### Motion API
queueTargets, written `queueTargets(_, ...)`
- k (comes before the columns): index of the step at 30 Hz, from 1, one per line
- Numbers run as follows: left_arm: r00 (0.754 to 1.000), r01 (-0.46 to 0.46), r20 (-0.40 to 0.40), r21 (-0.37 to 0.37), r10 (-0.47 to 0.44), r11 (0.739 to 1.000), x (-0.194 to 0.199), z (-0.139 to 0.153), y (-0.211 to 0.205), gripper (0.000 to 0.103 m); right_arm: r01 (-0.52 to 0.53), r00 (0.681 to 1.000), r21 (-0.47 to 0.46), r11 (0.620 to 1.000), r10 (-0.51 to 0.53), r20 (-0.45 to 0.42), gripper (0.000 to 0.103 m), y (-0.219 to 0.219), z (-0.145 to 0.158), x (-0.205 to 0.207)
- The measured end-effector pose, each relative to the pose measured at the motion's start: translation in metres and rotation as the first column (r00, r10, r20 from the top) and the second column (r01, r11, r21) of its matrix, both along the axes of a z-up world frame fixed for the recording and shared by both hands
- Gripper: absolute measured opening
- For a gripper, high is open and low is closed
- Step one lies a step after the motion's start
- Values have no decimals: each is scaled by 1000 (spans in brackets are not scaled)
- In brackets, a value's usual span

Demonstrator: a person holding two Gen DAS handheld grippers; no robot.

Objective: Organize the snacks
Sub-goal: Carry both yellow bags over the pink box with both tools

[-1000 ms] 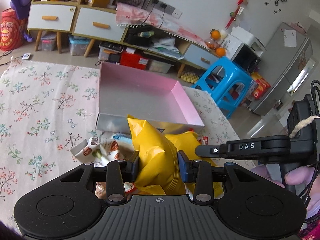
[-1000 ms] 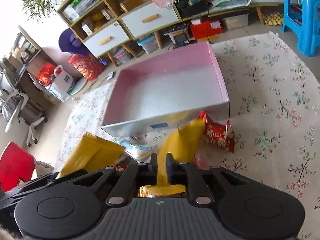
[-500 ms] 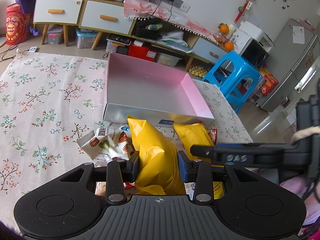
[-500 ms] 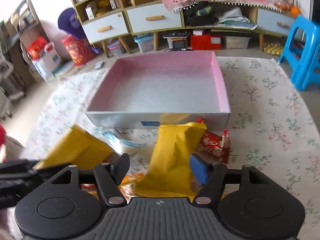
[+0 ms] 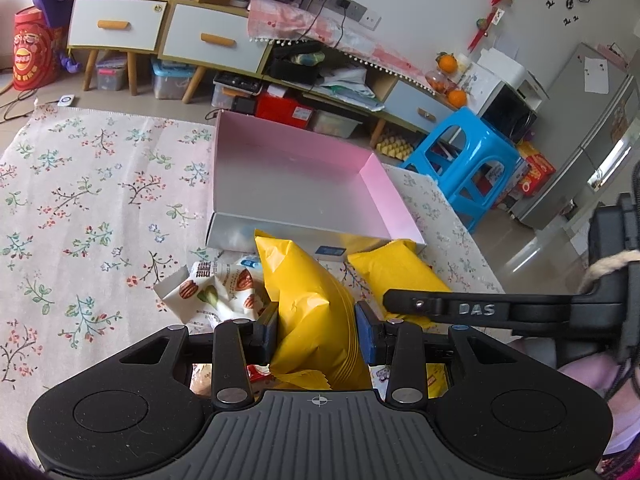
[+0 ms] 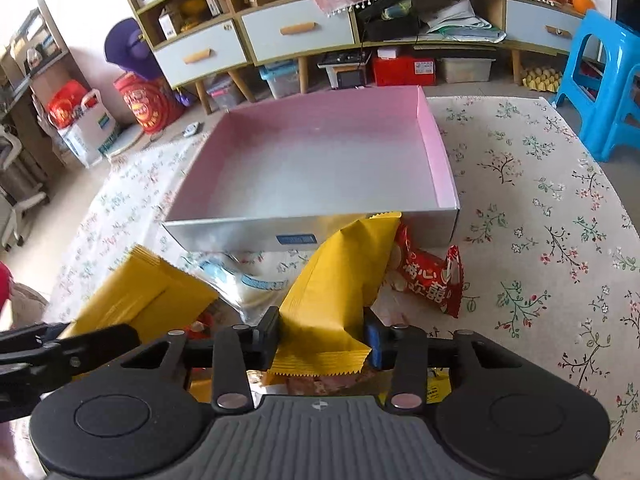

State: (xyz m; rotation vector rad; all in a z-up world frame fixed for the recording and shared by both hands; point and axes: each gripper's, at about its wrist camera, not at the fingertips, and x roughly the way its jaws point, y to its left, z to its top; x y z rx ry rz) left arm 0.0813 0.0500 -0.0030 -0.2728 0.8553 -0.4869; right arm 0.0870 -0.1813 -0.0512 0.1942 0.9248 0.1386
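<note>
My left gripper (image 5: 316,332) is shut on a puffy yellow snack bag (image 5: 312,292), held upright just before the pink box (image 5: 384,188). My right gripper (image 6: 322,334) has a second yellow snack bag (image 6: 344,276) between its jaws, which are closing, and both pads touch the bag's sides. That bag's top leans against the box's silver front wall (image 6: 240,236). The box is empty. In the right wrist view the left gripper's bag (image 6: 136,296) shows at lower left.
A red snack pack (image 6: 428,276) lies right of the held bag, and a white nut pack (image 5: 216,292) lies left. More packs sit under the grippers. Everything rests on a floral cloth (image 5: 80,200). A blue stool (image 5: 472,152) and a low sideboard (image 6: 280,36) stand behind.
The right gripper let go of the bag's thin edge, opened wide, then closed around the bag's wider body. The left gripper kept its bag and stayed put.
</note>
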Motion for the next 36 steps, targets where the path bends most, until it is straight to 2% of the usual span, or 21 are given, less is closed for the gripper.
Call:
queueTargets(6,1000,-4,15,-17,4,1000,4,4,1,36,-4,999,72,997,1,37,30,-9,21,-3)
queueTargets(12,1000,-28,13,-43,29,999,16,5,3,36,23,997,83,996,-29,73,31,-24,36,9)
queueTargets(19,998,-68,-7,-75,68,995,38,7,8,36,48,996,122,991,-57,69,31,-38,43,34)
queueTargets(25,996,-88,-1,-65,88,994,66,13,-2,36,69,992,212,975,-90,89,31,-56,35,43)
queueTargets(28,997,-75,22,-43,76,996,83,12,-17,36,66,991,224,972,-90,99,31,-64,30,51)
queueTargets(36,991,-78,117,89,67,993,123,-14,-52,36,35,992,249,968,-65,112,32,-75,8,72)
